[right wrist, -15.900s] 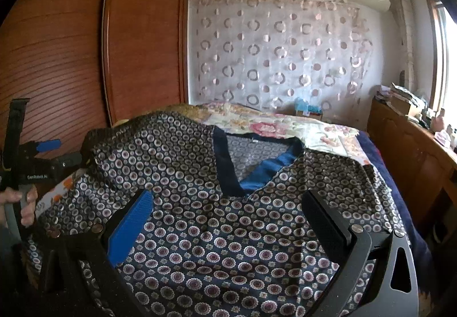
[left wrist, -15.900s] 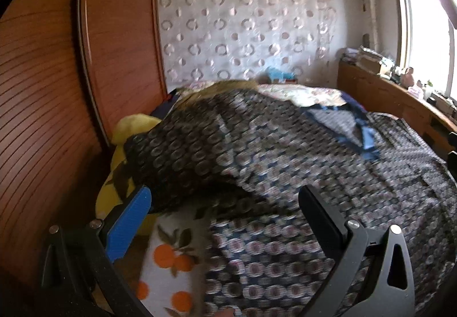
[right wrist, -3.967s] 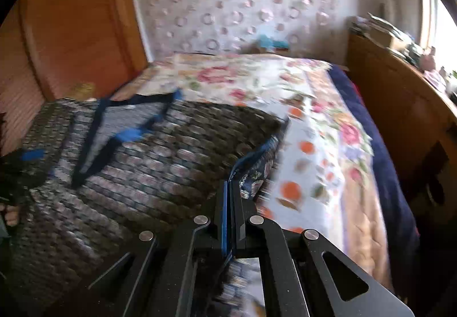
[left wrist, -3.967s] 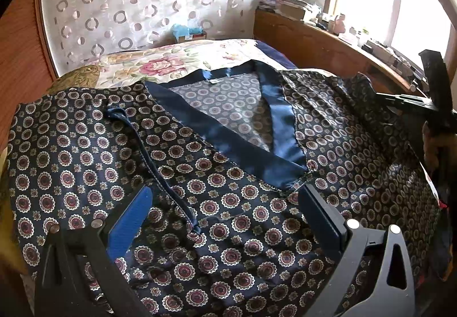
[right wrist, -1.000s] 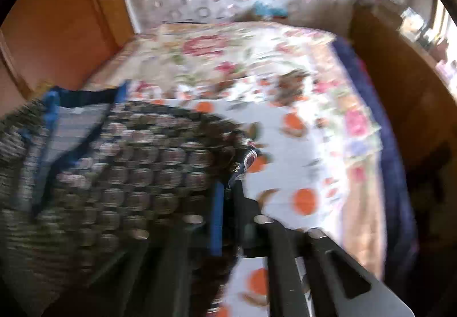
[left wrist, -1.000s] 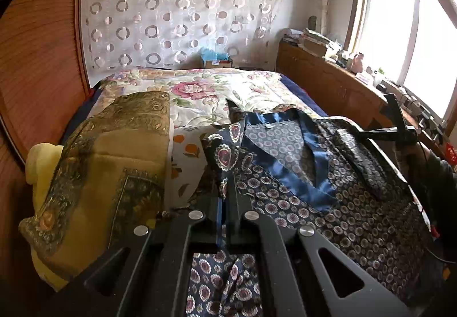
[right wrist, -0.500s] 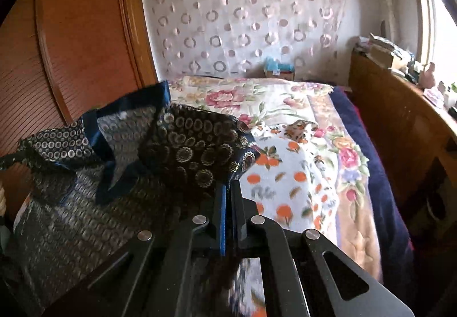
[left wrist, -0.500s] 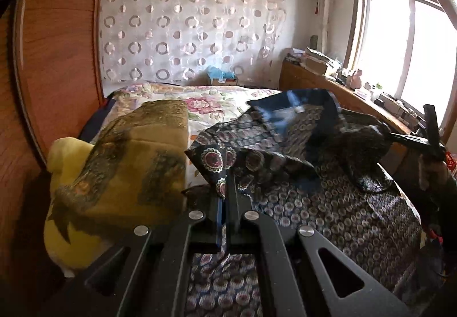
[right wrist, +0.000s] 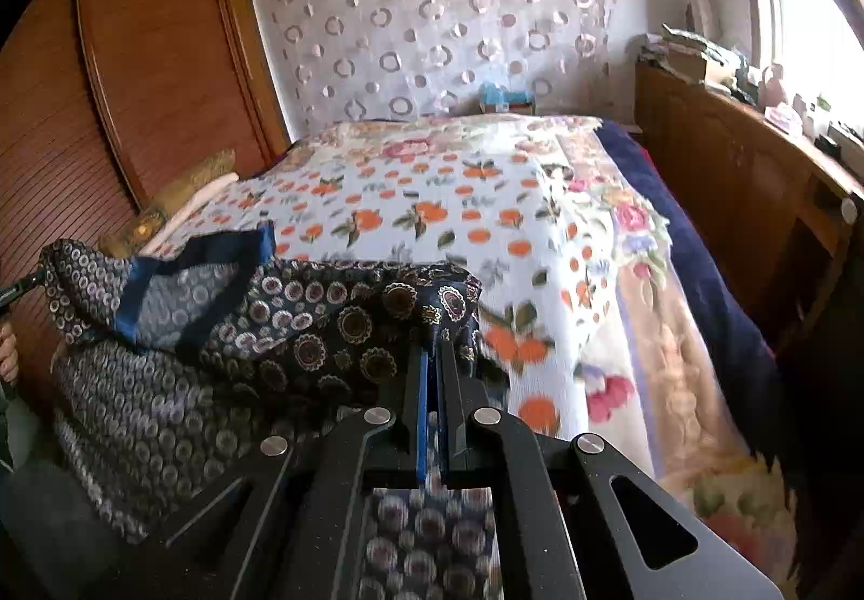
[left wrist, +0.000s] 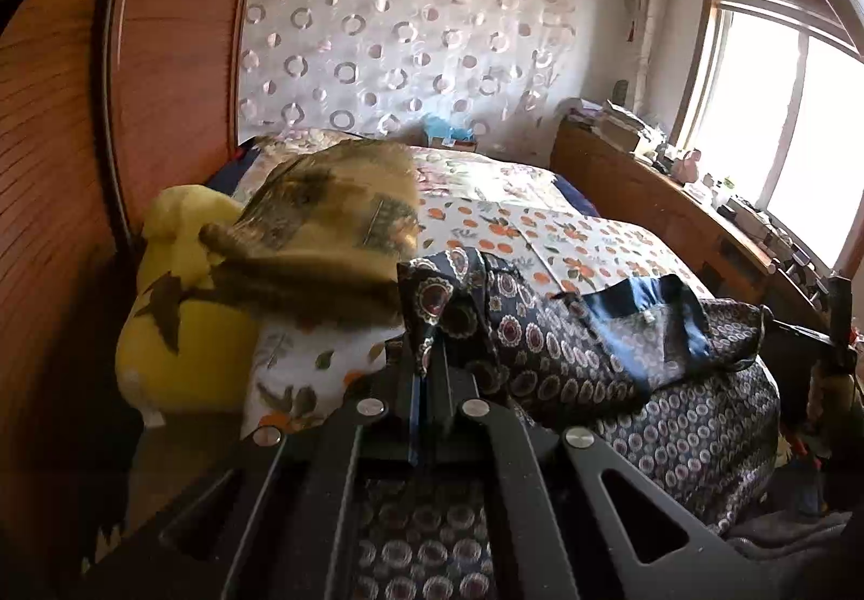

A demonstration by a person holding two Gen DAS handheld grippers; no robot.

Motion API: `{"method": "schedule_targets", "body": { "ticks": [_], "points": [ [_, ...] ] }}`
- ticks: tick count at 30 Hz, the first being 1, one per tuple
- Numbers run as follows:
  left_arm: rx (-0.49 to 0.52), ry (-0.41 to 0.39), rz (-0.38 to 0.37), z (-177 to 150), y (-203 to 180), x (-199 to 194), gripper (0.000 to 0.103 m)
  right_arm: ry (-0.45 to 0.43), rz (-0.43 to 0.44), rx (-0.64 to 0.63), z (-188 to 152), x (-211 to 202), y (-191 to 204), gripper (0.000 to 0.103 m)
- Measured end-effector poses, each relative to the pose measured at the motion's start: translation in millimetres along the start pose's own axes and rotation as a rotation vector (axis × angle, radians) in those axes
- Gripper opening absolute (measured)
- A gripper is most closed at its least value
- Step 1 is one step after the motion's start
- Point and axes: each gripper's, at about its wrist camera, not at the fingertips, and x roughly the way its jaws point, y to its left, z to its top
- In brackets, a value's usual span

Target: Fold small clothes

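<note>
Bedroom, bed (right wrist: 475,200) with orange-print sheet. Patterned navy top (left wrist: 583,351) hangs over the bed's near edge, left gripper (left wrist: 426,368) and right gripper (right wrist: 432,357) fingers each clenched on a corner, likely to spread it for folding.

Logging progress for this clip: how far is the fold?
Done: both grips are made. In hand: left gripper and right gripper are each shut on the patterned garment, lifted and draped above the bed. Left: lay it down and make the folds.
</note>
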Motion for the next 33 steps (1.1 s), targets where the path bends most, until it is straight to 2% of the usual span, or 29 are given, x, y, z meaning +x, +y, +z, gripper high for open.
{"method": "schedule_targets", "body": {
  "ticks": [4,8,11,13,14,17,19,24,29,33],
  "points": [
    [0.007,0.008,0.012,-9,-1,-8,0.002,0.025,-0.007,-0.007,4,-12,-2,0.002],
    [0.058,0.007,0.038,-19,-4,-13,0.003,0.071,-0.013,-0.03,8,-22,1,0.002],
    [0.043,0.039,0.058,-20,4,-5,0.02,0.122,-0.06,-0.024,2,-17,-5,0.002],
    [0.031,0.032,0.07,-18,10,-6,0.037,0.125,-0.057,-0.005,5,-16,-11,0.003],
    [0.027,0.026,0.067,-17,12,-8,0.041,0.122,-0.062,-0.005,6,-17,-11,0.008],
    [0.03,0.0,0.066,-10,16,-14,0.052,0.094,-0.078,-0.013,14,-24,-13,0.015],
    [0.042,-0.019,0.075,-3,16,-15,0.067,0.068,-0.094,-0.028,16,-31,-13,0.028],
    [0.072,-0.003,0.106,19,15,8,0.068,0.018,-0.124,-0.028,37,-26,-15,0.049],
    [0.12,0.05,0.107,34,9,48,0.068,0.029,-0.088,-0.043,53,4,-5,0.05],
    [0.135,0.117,0.114,31,8,74,0.068,0.05,-0.068,-0.047,61,31,-3,0.05]
  ]
}}
